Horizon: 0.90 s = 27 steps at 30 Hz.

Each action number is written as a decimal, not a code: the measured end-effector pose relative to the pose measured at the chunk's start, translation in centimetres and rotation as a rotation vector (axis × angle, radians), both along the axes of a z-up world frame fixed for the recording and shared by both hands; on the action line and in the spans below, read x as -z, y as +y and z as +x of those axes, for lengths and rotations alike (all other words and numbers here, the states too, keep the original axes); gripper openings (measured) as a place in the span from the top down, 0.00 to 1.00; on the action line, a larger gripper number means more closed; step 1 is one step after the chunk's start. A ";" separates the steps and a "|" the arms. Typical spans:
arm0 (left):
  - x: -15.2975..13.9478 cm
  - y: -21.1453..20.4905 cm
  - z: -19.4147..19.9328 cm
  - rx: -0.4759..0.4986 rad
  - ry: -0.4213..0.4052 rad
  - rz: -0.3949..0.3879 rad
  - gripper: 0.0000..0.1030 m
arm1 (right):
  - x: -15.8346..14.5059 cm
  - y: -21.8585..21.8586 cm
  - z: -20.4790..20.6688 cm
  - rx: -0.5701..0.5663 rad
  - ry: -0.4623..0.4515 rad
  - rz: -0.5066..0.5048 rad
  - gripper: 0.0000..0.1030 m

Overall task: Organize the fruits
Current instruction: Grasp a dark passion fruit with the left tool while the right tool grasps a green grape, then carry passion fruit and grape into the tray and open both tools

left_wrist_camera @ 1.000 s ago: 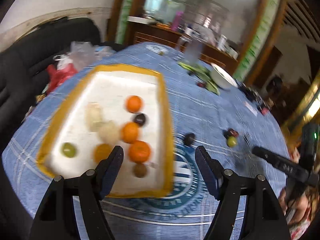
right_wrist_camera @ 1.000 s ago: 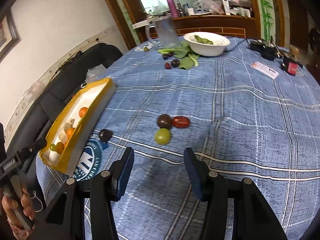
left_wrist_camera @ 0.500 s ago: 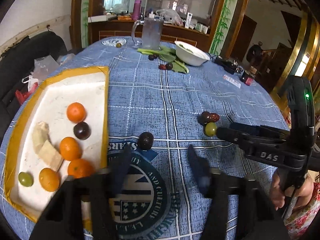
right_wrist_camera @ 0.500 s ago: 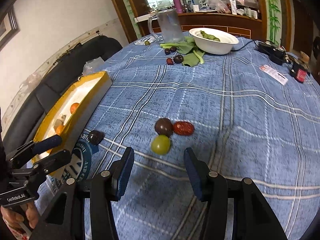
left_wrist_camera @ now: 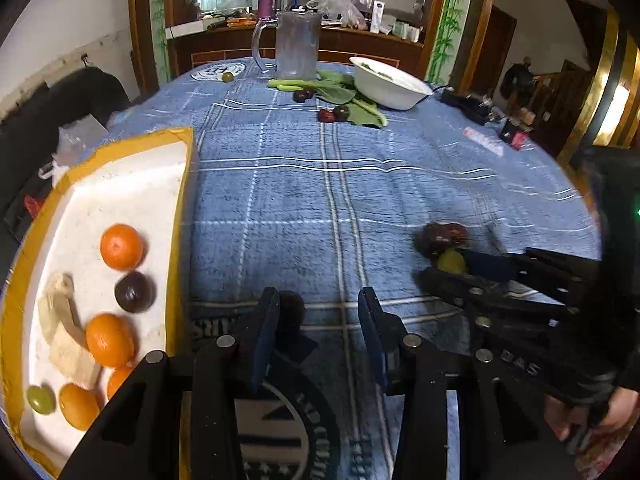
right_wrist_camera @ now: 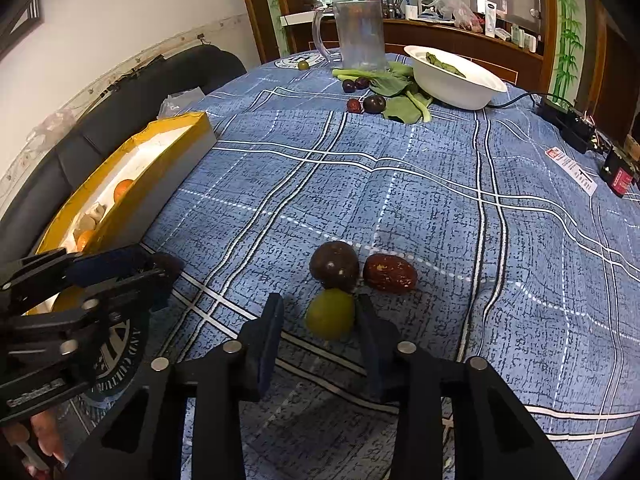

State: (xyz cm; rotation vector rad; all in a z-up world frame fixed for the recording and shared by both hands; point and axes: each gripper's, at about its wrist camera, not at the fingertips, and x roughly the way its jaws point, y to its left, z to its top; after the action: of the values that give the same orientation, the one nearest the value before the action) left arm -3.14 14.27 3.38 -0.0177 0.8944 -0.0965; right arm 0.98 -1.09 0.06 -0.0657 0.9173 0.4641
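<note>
A yellow-rimmed white tray (left_wrist_camera: 176,240) (right_wrist_camera: 160,168) on the left holds several oranges, a dark fruit, a green fruit and pale pieces. My left gripper (left_wrist_camera: 316,316) (right_wrist_camera: 160,270) is low over the blue cloth beside the tray. A small dark fruit (left_wrist_camera: 292,312) lies against its left finger, with a gap to the other finger. My right gripper (right_wrist_camera: 320,320) (left_wrist_camera: 448,270) is closing around a green fruit (right_wrist_camera: 330,314) (left_wrist_camera: 450,260). That fruit touches the right finger and the left pad is still apart. Just beyond lie a dark round fruit (right_wrist_camera: 334,266) and a red date (right_wrist_camera: 390,274).
At the far side of the table stand a glass mug (left_wrist_camera: 298,44), a white bowl (left_wrist_camera: 386,84) and leafy greens (right_wrist_camera: 396,92) with small dark fruits (left_wrist_camera: 334,114) beside them. Black devices (right_wrist_camera: 568,120) lie at the right edge. A black sofa (right_wrist_camera: 120,108) runs along the left.
My left gripper swung from over the tray to the cloth, dropped to the dark fruit and narrowed its jaws. My right gripper moved forward and down onto the green fruit, jaws narrowing.
</note>
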 end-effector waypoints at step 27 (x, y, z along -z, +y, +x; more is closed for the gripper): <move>1.0 0.0 0.4 0.038 -0.004 0.255 0.79 | 0.0 -0.6 0.0 -0.006 -0.012 0.012 0.75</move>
State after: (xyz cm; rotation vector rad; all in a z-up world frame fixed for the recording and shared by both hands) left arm -2.76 14.31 2.35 0.2366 0.8978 -0.0174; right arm 1.01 -1.73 0.04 -0.0603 0.9029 0.4742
